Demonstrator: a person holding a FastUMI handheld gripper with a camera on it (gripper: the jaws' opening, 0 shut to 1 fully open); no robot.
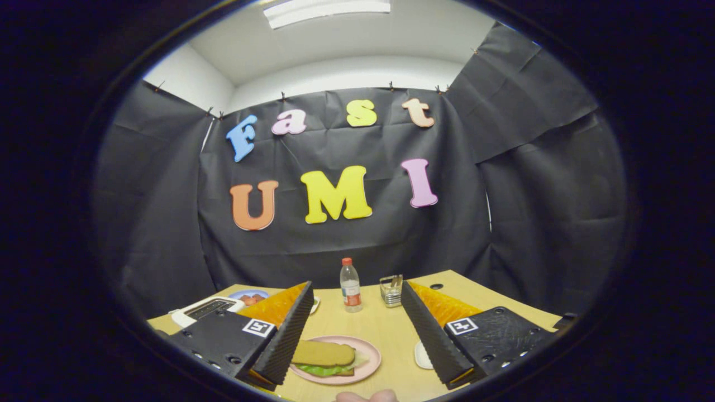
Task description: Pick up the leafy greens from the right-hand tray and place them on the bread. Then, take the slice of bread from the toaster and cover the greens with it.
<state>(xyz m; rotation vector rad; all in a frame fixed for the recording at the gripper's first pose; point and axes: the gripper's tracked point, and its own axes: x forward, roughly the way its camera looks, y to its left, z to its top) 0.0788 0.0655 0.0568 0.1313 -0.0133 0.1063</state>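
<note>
The slice of bread is seen lying on top of the leafy greens, stacked on a pink plate near the tabletop's front edge. The gripper is held spread wide, nothing grasped, plate between its 2 fingers. Beyond, a bottle and small glass holder are parked toward the back edge, the toaster at the left edge.

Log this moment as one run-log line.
gripper: jaws open, holding nothing | bread slice covers greens on pink plate | toaster behind left finger | stage: sandwich assembled
</note>
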